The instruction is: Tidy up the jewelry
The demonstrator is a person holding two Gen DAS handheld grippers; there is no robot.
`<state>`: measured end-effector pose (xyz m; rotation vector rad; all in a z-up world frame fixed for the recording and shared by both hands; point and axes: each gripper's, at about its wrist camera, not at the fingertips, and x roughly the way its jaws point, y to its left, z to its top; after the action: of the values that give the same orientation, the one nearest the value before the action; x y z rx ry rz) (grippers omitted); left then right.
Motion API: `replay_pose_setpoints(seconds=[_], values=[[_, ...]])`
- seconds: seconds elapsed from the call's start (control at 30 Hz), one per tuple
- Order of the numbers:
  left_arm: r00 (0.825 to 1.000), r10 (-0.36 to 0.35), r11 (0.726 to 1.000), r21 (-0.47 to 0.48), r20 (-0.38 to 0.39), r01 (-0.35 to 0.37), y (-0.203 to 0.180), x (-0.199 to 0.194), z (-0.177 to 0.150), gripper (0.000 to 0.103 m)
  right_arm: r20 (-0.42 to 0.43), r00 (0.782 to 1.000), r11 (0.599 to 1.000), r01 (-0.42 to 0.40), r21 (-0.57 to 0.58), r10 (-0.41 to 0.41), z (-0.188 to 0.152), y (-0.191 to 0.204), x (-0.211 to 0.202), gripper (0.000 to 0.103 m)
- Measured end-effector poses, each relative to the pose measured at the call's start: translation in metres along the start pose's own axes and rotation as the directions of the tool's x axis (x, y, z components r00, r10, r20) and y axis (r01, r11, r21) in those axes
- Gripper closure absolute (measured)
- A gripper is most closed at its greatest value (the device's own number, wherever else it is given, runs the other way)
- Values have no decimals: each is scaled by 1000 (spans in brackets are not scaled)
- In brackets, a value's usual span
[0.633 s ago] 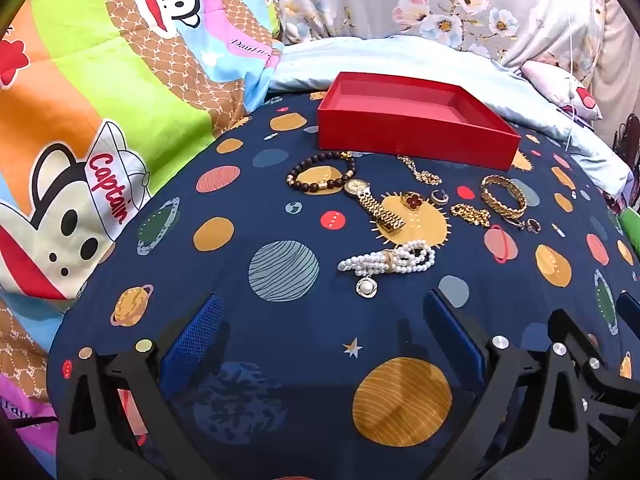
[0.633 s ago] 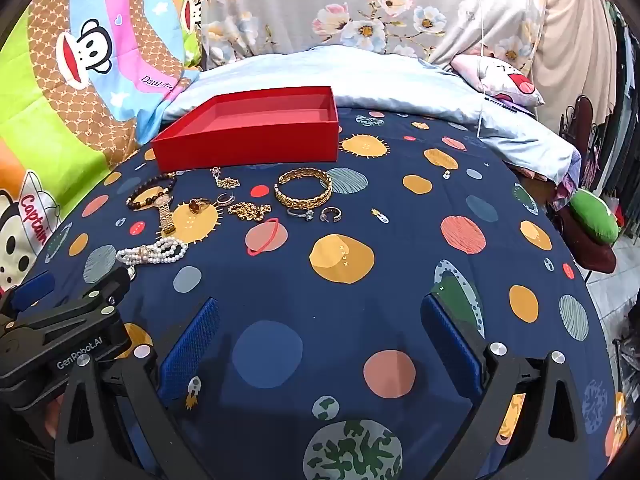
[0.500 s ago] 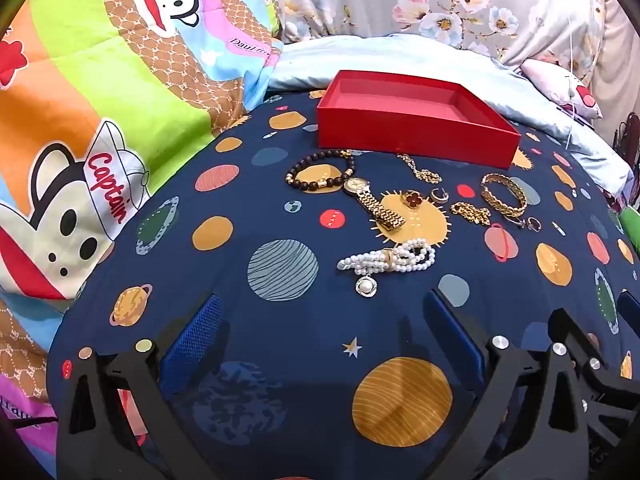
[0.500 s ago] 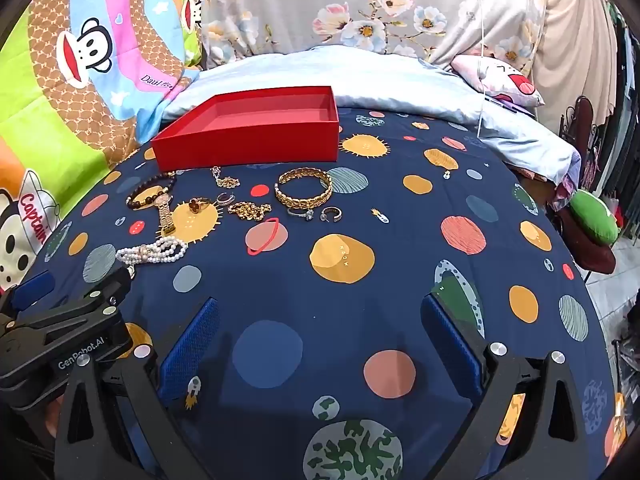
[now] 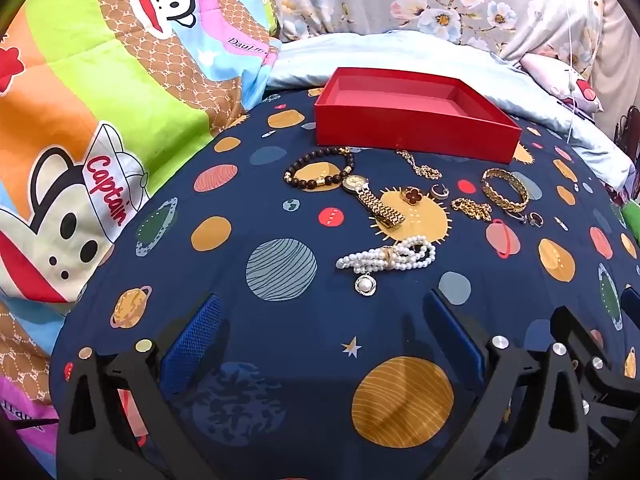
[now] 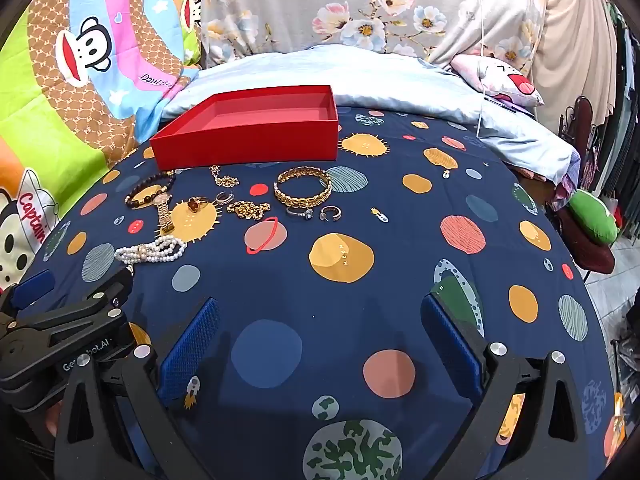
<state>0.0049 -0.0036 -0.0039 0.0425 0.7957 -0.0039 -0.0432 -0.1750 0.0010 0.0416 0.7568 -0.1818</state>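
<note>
An empty red box (image 5: 412, 120) (image 6: 256, 128) sits at the far side of the navy planet-print sheet (image 5: 280, 360). In front of it lie a dark bead bracelet (image 5: 318, 168) (image 6: 150, 192), a gold watch (image 5: 372, 200) (image 6: 164, 210), a pearl bracelet with a pendant (image 5: 386, 260) (image 6: 154, 252), a gold bangle (image 5: 504, 190) (image 6: 303, 191), gold chains (image 5: 472, 208) (image 6: 246, 209), a red clover ring (image 5: 412, 195) and small rings (image 6: 306, 213). My left gripper (image 5: 320, 330) is open, short of the pearls. My right gripper (image 6: 320, 328) is open over bare sheet, right of the jewelry.
A bright cartoon-monkey quilt (image 5: 100, 100) lies to the left. A pale blue blanket (image 5: 400, 52) and floral pillows (image 6: 360, 4) lie behind the box. The bed's right edge drops off by a green cushion (image 6: 592, 216). The left gripper's body (image 6: 60, 332) shows at the right view's lower left.
</note>
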Motion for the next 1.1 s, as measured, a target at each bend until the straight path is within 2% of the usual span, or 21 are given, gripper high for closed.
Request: replay_pose_setpoints(seconds=[1.1], values=[[1000, 7, 1000, 11, -2, -7, -2, 3, -2, 5, -2, 1000, 1000, 0, 0, 0, 0, 0, 1, 5]])
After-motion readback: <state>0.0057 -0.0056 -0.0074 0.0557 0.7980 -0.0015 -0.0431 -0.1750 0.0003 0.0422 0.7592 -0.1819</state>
